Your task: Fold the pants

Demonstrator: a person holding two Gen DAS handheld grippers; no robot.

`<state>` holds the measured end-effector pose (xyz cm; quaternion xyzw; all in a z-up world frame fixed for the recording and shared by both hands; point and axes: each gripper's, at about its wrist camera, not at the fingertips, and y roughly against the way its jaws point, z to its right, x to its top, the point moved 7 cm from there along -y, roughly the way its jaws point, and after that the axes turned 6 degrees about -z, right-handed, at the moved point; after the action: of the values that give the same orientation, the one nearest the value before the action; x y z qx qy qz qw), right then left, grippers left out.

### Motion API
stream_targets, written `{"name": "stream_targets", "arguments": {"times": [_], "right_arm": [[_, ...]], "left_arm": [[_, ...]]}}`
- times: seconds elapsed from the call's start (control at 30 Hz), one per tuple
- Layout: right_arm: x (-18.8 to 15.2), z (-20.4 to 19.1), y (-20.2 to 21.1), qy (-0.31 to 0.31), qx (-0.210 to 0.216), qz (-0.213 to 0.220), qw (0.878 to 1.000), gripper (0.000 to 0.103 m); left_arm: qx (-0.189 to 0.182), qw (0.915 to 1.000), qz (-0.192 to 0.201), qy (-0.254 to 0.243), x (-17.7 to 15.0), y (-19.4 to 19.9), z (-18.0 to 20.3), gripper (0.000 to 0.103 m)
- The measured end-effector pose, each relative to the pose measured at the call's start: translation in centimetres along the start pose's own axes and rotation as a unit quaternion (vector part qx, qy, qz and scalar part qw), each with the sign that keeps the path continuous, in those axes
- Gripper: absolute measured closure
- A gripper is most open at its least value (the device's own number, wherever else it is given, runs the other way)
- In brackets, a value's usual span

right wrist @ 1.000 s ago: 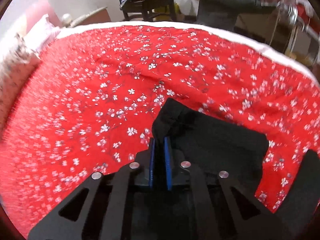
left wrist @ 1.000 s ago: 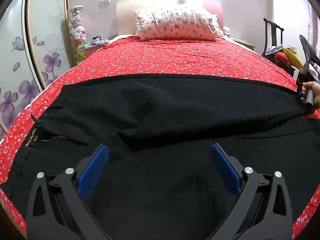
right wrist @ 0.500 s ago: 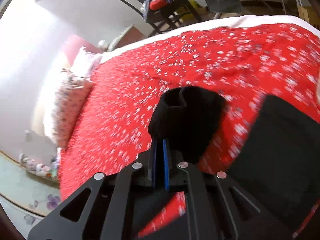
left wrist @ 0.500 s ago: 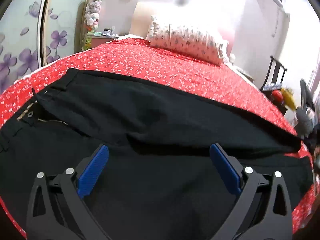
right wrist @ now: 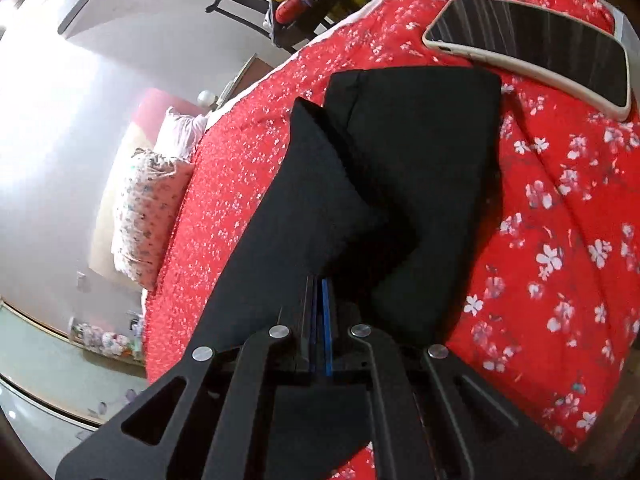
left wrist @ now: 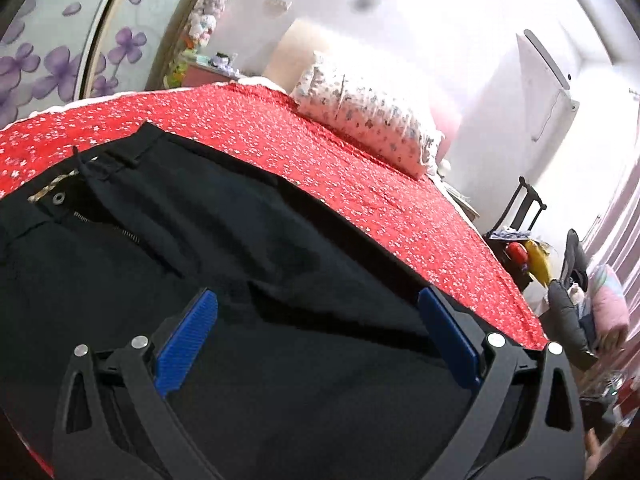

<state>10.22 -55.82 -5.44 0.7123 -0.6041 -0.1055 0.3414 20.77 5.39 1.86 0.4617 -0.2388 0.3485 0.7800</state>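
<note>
Both tongs over pants (left wrist: 248, 264): left tongs (left wrist: 316, 336) agape, right tongs (right wrist: 319, 292) clamped on fabric.

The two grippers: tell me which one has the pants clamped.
The right gripper: its blue pads are pressed together on a fold of the black pants. The left gripper stands wide open above the fabric, gripping nothing.

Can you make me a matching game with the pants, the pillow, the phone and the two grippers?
Things:
1. pants
2. pillow
3. phone
4. left gripper
5. right gripper

States:
a. jaws wide apart
b. lying on the red bedspread, screen dark
c. black, spread across the bed
d. jaws pinched on black cloth
e. flowery, at the head of the bed

Pairs: 1-c, 2-e, 3-b, 4-a, 5-d
</note>
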Motion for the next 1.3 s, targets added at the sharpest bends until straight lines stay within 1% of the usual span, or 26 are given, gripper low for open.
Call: {"name": "stream_targets", "arguments": {"times": [0.03,0.07,0.17,0.23,0.3,0.33,0.37,0.4,0.47,0.5,0.53,0.57,0.6,0.67,0.7,0.77,0.83,0.93,1.0,1.07,1.1,1.13,1.17,1.2,1.27,1.3], "right_arm": [[0.0,-0.1,0.1,0.007,-0.003,0.002,1.000,0.101],[0.0,-0.5,0.0,0.016,-0.009,0.004,1.000,0.101],[-0.2,-0.5,-0.4,0.026,-0.020,0.002,0.999,0.101],[-0.2,0.1,-0.4,0.019,-0.019,-0.005,1.000,0.101],[0.0,0.4,-0.4,0.014,-0.015,-0.009,1.000,0.101],[0.1,0.3,-0.5,0.015,-0.014,-0.010,1.000,0.101],[0.1,0.3,-0.6,0.016,-0.015,-0.011,1.000,0.101],[0.1,0.3,-0.6,0.017,-0.016,-0.011,1.000,0.101],[0.1,0.3,-0.7,0.020,-0.020,-0.012,1.000,0.101],[0.1,0.3,-0.7,0.021,-0.020,-0.012,0.999,0.101],[0.2,0.1,-0.8,0.024,-0.022,-0.012,0.999,0.101],[0.3,0.0,-0.8,0.028,-0.026,-0.011,0.999,0.101],[0.3,-0.2,-0.9,0.033,-0.031,-0.010,0.999,0.101],[0.4,-0.5,-1.0,0.046,-0.041,-0.007,0.998,0.101],[0.5,-0.7,-1.1,0.054,-0.046,-0.006,0.997,0.101],[0.5,-1.0,-1.5,0.067,-0.052,-0.007,0.996,0.101],[0.6,-1.0,-1.6,0.074,-0.056,-0.005,0.996,0.101],[0.5,-1.2,-1.7,0.087,-0.067,-0.002,0.994,0.101],[0.5,-1.5,-1.9,0.096,-0.072,0.000,0.993,0.101],[0.5,-1.6,-2.0,0.097,-0.072,-0.001,0.993,0.101],[0.4,-1.6,-2.0,0.095,-0.071,-0.001,0.993,0.101],[0.4,-1.5,-2.0,0.094,-0.070,-0.001,0.993,0.101],[0.4,-1.5,-2.0,0.093,-0.070,-0.001,0.993,0.101],[0.4,-1.4,-2.0,0.093,-0.069,-0.001,0.993,0.101],[0.4,-1.3,-1.9,0.091,-0.068,-0.002,0.994,0.101],[0.5,-1.2,-1.9,0.090,-0.066,-0.003,0.994,0.101]], "left_arm": [[-0.003,1.0000,-0.007,-0.003,0.6,-0.1,0.1,0.002],[0.008,0.9998,-0.016,-0.010,1.8,-0.5,0.1,0.002],[0.031,0.9989,-0.025,-0.026,5.3,-2.1,0.1,0.002],[0.048,0.9966,-0.058,-0.034,7.9,-4.9,0.0,0.002],[0.053,0.9926,-0.109,-0.013,9.9,-8.7,-0.6,0.002],[0.057,0.9908,-0.123,0.000,10.3,-9.9,-1.0,0.002],[0.067,0.9874,-0.141,0.025,11.1,-11.7,-1.8,0.002],[0.075,0.9835,-0.157,0.049,11.9,-13.4,-2.5,0.005],[0.097,0.9757,-0.175,0.090,13.0,-16.5,-3.9,0.007],[0.102,0.9730,-0.180,0.102,13.2,-17.3,-4.4,0.011],[0.112,0.9684,-0.190,0.117,13.4,-18.6,-4.9,0.017],[0.121,0.9616,-0.208,0.132,13.3,-20.1,-5.4,0.021],[0.128,0.9527,-0.233,0.147,13.2,-21.9,-5.9,0.031],[0.150,0.9411,-0.258,0.159,12.8,-23.7,-6.1,0.032],[0.165,0.9392,-0.257,0.158,12.7,-24.3,-6.1,0.032],[0.192,0.9384,-0.247,0.147,13.3,-25.3,-5.8,0.026],[0.198,0.9377,-0.244,0.147,13.9,-26.1,-5.4,0.020],[0.220,0.9301,-0.243,0.166,14.2,-27.2,-5.4,0.015],[0.241,0.9256,-0.247,0.156,13.9,-27.8,-5.4,0.016],[0.268,0.9221,-0.244,0.135,13.8,-27.9,-5.6,0.027],[0.286,0.9188,-0.240,0.127,13.6,-27.6,-5.7,0.042],[0.304,0.9156,-0.233,0.121,13.5,-27.1,-5.9,0.053],[0.302,0.9175,-0.228,0.123,13.5,-26.7,-6.0,0.057],[0.297,0.9195,-0.223,0.129,13.5,-26.1,-6.3,0.068],[0.262,0.9302,-0.214,0.143,13.3,-25.1,-6.7,0.076],[0.254,0.9332,-0.213,0.140,13.1,-24.6,-6.6,0.083]]}}
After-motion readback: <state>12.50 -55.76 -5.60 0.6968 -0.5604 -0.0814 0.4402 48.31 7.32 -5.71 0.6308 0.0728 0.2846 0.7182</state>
